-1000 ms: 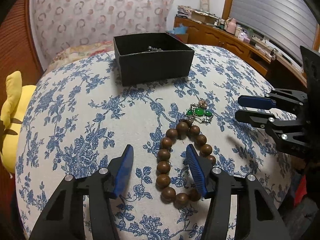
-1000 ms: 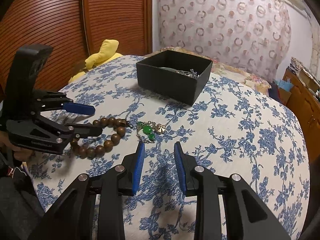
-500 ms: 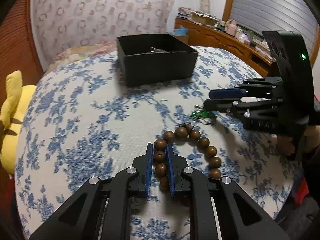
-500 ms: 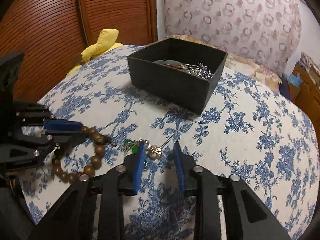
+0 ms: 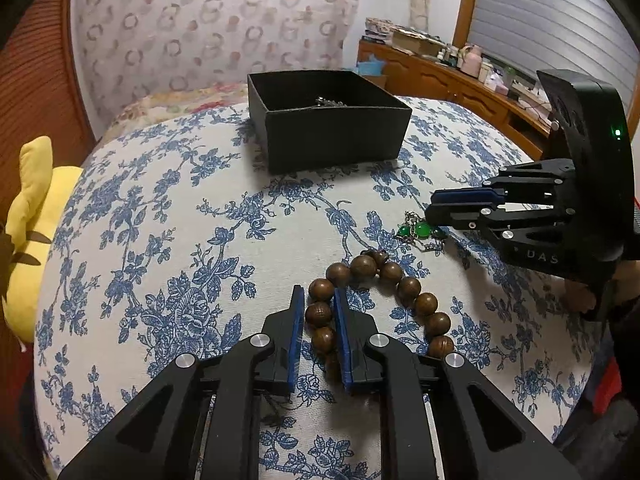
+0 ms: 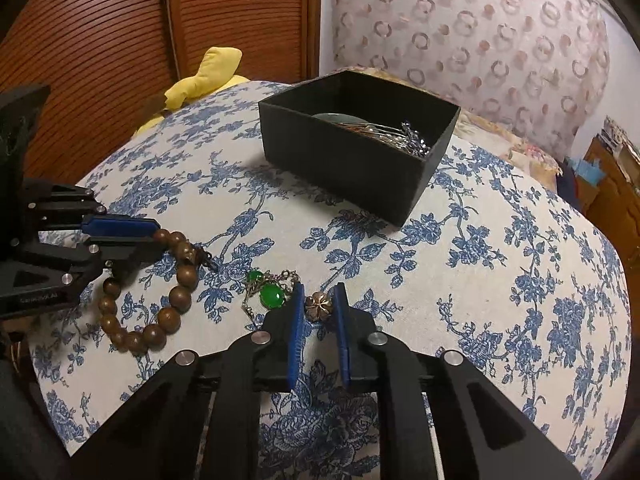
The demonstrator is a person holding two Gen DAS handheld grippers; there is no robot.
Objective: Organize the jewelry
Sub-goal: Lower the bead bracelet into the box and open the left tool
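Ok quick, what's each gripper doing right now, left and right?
Left gripper: shut on the wooden bead bracelet.
Right gripper: narrowed around the bronze flower bead of the green-stone jewelry; firm grip cannot be told.

Round surface [image 5: 168,216] is covered by white cloth with blue floral print. Rear wall is hung with curtain [image 5: 208,28], ring-patterned in pink. Slatted wooden doors [image 6: 100,40] are seen at one side, yellow plush toy [image 5: 28,216] beside them. Window blind [image 5: 552,12] is lowered above cluttered wooden cabinet [image 5: 440,76]. Lighting is dim, indoor.
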